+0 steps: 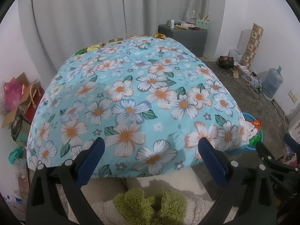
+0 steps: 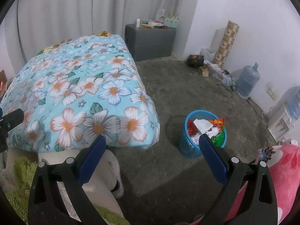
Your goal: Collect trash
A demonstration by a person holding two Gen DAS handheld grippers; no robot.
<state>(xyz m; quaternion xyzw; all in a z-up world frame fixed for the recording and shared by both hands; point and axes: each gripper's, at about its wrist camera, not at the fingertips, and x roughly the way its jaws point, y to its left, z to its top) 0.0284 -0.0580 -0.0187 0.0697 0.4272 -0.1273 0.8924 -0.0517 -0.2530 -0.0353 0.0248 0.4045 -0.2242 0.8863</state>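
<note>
Both blue-padded grippers, left (image 1: 150, 161) and right (image 2: 151, 159), gape wide with nothing between them. Beyond spreads a light-blue flowered quilt (image 1: 131, 93); crumpled wrappers (image 1: 159, 35) peek half-hidden past its far edge. Bare concrete floor (image 2: 187, 86) lies open rightward. A blue mesh wastebasket (image 2: 187, 146), full of packets, sits just beyond the right gripper's right finger.

- My right gripper (image 2: 151, 148) hangs above the concrete floor (image 2: 168, 172), blue fingers (image 2: 92, 160) spread wide with nothing between them.
- Just past my right finger sits the blue basket (image 2: 187, 146), stuffed with red, white and green wrappers (image 2: 206, 127).
- To the left I see the floral quilt (image 2: 78, 90), with more wrappers (image 2: 104, 33) at its far edge.
- A white shoe (image 2: 114, 170) shows below the quilt.
</note>
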